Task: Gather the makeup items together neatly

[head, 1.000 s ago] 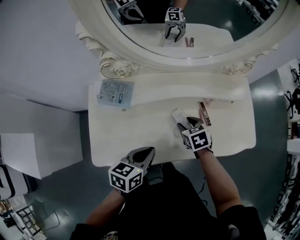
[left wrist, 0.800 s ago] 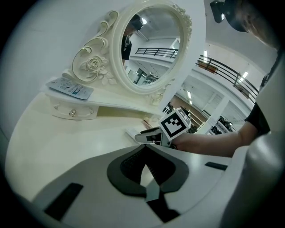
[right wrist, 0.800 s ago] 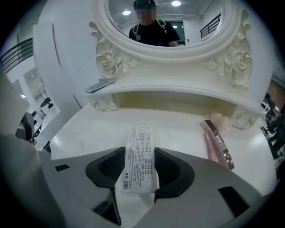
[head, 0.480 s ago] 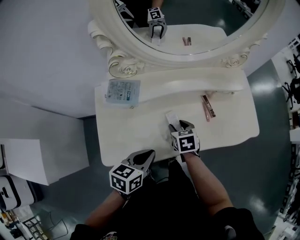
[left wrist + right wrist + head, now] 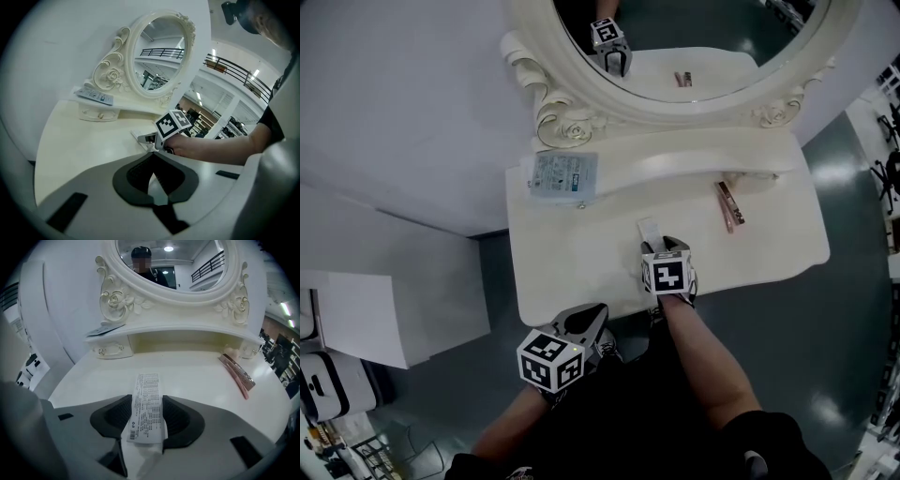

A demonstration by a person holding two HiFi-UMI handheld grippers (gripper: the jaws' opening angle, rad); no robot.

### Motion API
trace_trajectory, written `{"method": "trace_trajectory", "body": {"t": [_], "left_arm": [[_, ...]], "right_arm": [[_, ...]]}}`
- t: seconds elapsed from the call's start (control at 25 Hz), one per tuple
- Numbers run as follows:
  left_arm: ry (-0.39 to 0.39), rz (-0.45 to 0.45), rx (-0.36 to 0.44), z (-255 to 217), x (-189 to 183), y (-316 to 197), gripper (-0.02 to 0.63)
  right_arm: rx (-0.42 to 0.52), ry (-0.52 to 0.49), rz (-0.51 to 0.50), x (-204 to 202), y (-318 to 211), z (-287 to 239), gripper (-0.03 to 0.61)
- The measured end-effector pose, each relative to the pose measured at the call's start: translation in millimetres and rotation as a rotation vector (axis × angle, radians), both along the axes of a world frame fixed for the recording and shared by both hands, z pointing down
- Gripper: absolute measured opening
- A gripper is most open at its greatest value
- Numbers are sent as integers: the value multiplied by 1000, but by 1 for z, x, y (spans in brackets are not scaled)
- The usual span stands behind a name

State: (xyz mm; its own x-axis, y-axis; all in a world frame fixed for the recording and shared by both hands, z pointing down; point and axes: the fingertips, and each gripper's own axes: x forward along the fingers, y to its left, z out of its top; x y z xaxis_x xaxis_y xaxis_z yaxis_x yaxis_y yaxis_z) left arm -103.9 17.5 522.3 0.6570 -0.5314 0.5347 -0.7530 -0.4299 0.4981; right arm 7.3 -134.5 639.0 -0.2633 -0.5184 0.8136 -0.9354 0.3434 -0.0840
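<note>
The right gripper (image 5: 664,247) is clamped on a white printed box (image 5: 146,392), its pads pressing both long sides, near the front middle of the vanity top (image 5: 572,272); whether the box's far end rests on the surface I cannot tell. The other 2 items lie well apart: a slim pink case (image 5: 730,205) to the right under the raised shelf (image 5: 694,161), and a blue-and-white sachet (image 5: 565,175) on that shelf's left end. To do this carry well, I would keep the box level and low, bring it alongside the pink case with long edges parallel, and release only once it lies flat (a tilted drop would likely knock the case askew). The left gripper (image 5: 595,310) hangs off the front edge, jaws together and empty, free to fetch the sachet.
</note>
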Motion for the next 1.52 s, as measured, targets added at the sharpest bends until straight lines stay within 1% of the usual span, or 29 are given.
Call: {"method": "trace_trajectory", "body": {"t": [0.16, 0.32, 0.4, 0.48, 0.6, 0.72, 0.88, 1.0, 1.12, 1.28, 1.4, 1.44, 1.52], "left_arm": [[-9, -9, 8, -1, -12, 8, 9], [-12, -15, 14, -2, -20, 14, 9], [-12, -16, 18, -4, -22, 16, 9], [-7, -13, 24, -6, -22, 16, 9], [2, 0, 34, -9, -16, 15, 9], [14, 20, 44, -11, -4, 12, 9], [24, 35, 44, -13, 13, 7, 9], [26, 35, 35, -11, 25, 1, 9], [25, 32, 24, -8, 38, -7, 9], [23, 29, 3, -3, 56, -19, 9], [25, 23, -12, 1, 68, -27, 9], [26, 20, -15, 3, 72, -30, 9], [29, 17, -22, 5, 77, -35, 9]], "right_arm": [[10, 8, 18, -3, 0, 4, 222], [27, 12, -11, -8, 2, 2, 225], [56, 16, -20, -5, 3, -4, 227], [102, 13, -9, 2, 4, -16, 227], [165, 10, 38, 28, 5, -36, 225], [200, 46, 112, 81, 5, -42, 225], [176, 97, 226, 168, 4, -34, 225], [141, 96, 262, 209, -4, -25, 224], [108, 74, 239, 221, -16, -15, 217], [78, 45, 185, 218, -34, -5, 190], [50, 20, 173, 217, -40, 2, 166], [49, 20, 170, 217, -41, 3, 142], [59, 32, 149, 217, -41, 4, 133]]}}
